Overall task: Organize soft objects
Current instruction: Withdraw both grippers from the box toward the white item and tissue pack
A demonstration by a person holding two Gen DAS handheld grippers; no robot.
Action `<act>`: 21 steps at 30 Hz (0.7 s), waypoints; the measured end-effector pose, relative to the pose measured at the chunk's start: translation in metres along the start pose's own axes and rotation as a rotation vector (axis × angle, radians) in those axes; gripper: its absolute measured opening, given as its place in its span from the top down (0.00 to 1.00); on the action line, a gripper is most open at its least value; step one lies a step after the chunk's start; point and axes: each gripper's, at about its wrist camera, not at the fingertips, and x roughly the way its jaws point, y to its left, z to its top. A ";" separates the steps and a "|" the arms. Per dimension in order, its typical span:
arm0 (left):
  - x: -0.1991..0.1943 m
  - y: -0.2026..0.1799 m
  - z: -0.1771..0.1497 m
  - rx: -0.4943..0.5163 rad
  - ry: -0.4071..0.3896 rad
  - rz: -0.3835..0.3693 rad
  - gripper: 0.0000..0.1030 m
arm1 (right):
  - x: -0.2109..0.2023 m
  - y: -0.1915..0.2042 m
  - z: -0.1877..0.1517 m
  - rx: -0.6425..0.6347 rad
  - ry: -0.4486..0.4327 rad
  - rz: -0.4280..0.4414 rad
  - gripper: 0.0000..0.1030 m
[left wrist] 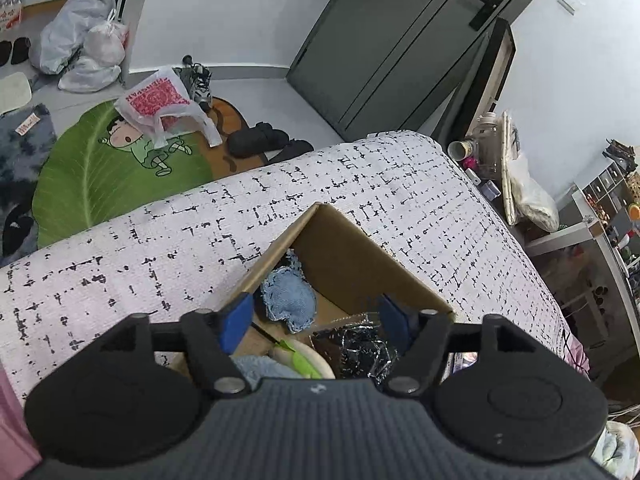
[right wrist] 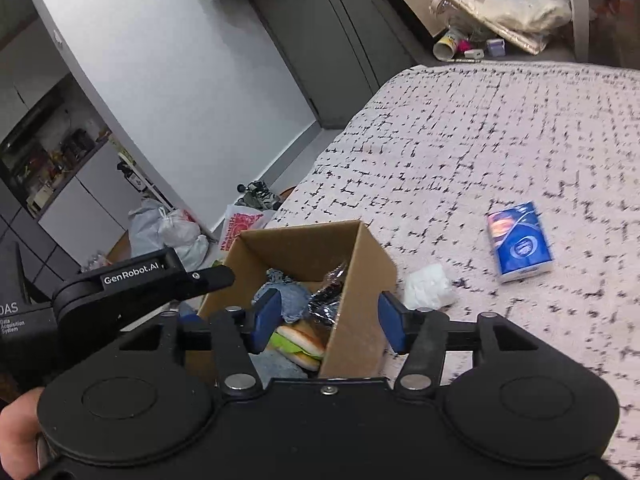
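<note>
A brown cardboard box (left wrist: 340,256) sits on a bed with a white, black-flecked cover (left wrist: 160,248). In it lie a blue denim pouch (left wrist: 290,300), a shiny black foil wrapper (left wrist: 360,348), a soft toy burger (right wrist: 302,344) and a light blue cloth. My left gripper (left wrist: 316,324) is open and empty above the box. My right gripper (right wrist: 326,322) is open and empty, its fingers straddling the box's right wall (right wrist: 356,312). A white crumpled tissue (right wrist: 428,286) and a blue tissue pack (right wrist: 520,242) lie on the bed right of the box. The left gripper's body (right wrist: 132,284) shows in the right wrist view.
The bed edge drops to a floor with a green leaf rug (left wrist: 108,168), plastic bags (left wrist: 160,100), shoes and slippers (left wrist: 264,140). A dark door (left wrist: 400,40) stands behind. Cluttered shelves (left wrist: 600,216) and a bottle (left wrist: 488,140) flank the bed's far side.
</note>
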 end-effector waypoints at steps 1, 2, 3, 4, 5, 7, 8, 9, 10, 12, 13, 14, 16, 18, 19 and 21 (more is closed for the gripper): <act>-0.002 -0.001 -0.001 0.002 -0.001 -0.002 0.32 | -0.004 -0.001 0.001 -0.002 0.003 0.000 0.47; -0.003 -0.003 -0.001 0.004 -0.002 -0.003 0.32 | -0.008 -0.002 0.002 -0.002 0.005 0.000 0.47; -0.006 -0.005 -0.001 0.007 -0.003 -0.003 0.32 | -0.011 -0.003 0.003 -0.004 0.006 -0.001 0.46; -0.009 -0.006 -0.001 0.010 -0.006 -0.001 0.32 | -0.015 -0.004 0.004 -0.008 0.004 -0.005 0.45; -0.012 -0.008 -0.002 0.012 -0.011 0.005 0.31 | -0.020 -0.005 0.005 -0.013 0.001 -0.011 0.44; -0.017 -0.011 -0.004 0.022 -0.020 0.011 0.30 | -0.029 -0.007 0.008 -0.017 0.000 -0.017 0.43; -0.020 -0.013 -0.005 0.026 -0.026 0.013 0.28 | -0.032 -0.008 0.009 -0.021 0.002 -0.018 0.42; -0.023 -0.014 -0.006 0.030 -0.030 0.020 0.27 | -0.036 -0.009 0.011 -0.027 0.004 -0.021 0.40; -0.026 -0.015 -0.007 0.034 -0.034 0.028 0.25 | -0.039 -0.010 0.012 -0.034 0.004 -0.027 0.38; -0.030 -0.018 -0.010 0.048 -0.043 0.048 0.25 | -0.046 -0.013 0.014 -0.047 0.007 -0.035 0.35; -0.032 -0.020 -0.012 0.055 -0.046 0.063 0.24 | -0.049 -0.014 0.014 -0.054 0.008 -0.035 0.32; -0.034 -0.022 -0.013 0.063 -0.050 0.088 0.24 | -0.052 -0.014 0.015 -0.062 0.010 -0.033 0.29; -0.037 -0.028 -0.017 0.091 -0.062 0.140 0.23 | -0.059 -0.016 0.017 -0.080 0.006 -0.022 0.15; -0.040 -0.035 -0.020 0.121 -0.057 0.161 0.23 | -0.065 -0.017 0.019 -0.095 0.001 -0.016 0.10; -0.042 -0.038 -0.022 0.133 -0.052 0.165 0.23 | -0.068 -0.018 0.021 -0.103 0.002 -0.014 0.07; -0.045 -0.045 -0.026 0.152 -0.045 0.170 0.23 | -0.072 -0.021 0.025 -0.109 0.006 -0.011 0.04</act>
